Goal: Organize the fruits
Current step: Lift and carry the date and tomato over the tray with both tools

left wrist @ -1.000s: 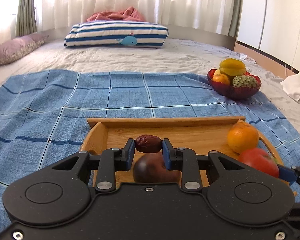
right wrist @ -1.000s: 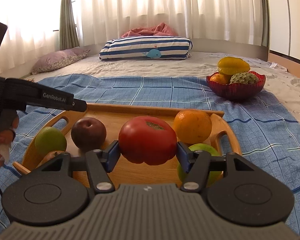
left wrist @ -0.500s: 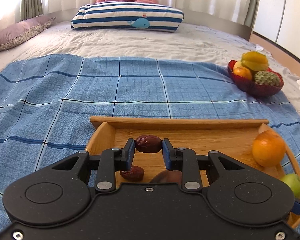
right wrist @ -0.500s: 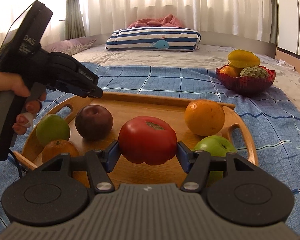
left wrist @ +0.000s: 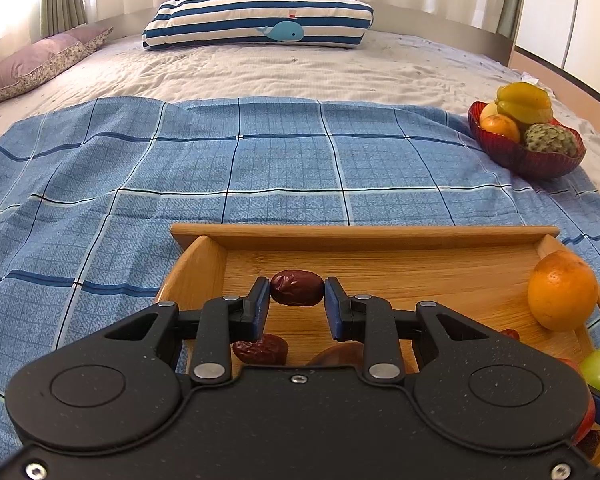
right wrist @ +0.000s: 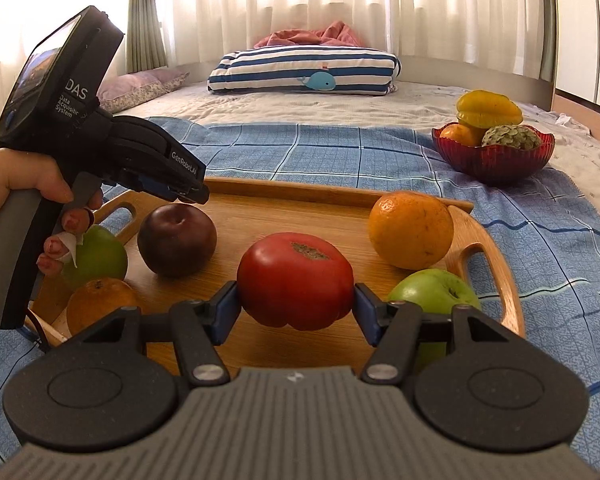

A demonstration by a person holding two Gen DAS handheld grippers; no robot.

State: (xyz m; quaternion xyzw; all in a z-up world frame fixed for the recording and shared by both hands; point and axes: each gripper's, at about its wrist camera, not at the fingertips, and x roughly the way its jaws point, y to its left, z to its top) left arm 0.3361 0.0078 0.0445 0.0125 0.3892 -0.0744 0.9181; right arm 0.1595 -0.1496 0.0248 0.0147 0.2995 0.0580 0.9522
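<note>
Nearest in each wrist view, both grippers are loaded: the left gripper (left wrist: pixel 297 300) has its jaws clamped on a wrinkled red date (left wrist: pixel 297 288), and the right gripper (right wrist: pixel 295 307) has its jaws closed on a red tomato (right wrist: pixel 295 280), both carried above the wooden tray (left wrist: pixel 364 233). The step in hand looks like carrying fruit to its sorted place; the next move calls for lowering each piece onto bare wood before releasing, the date probably beside the second date (left wrist: pixel 261 349) lying below it. The person's left hand (right wrist: pixel 28 176) grips its handle with the tool tilted down over the tray's left end. Around sit a dark plum (right wrist: pixel 176 240), an orange (right wrist: pixel 411 235) and a green apple (right wrist: pixel 434 292). Farther off on the blue checked blanket (left wrist: pixel 180 168) stands a red bowl (right wrist: pixel 494 160) of fruit.
</note>
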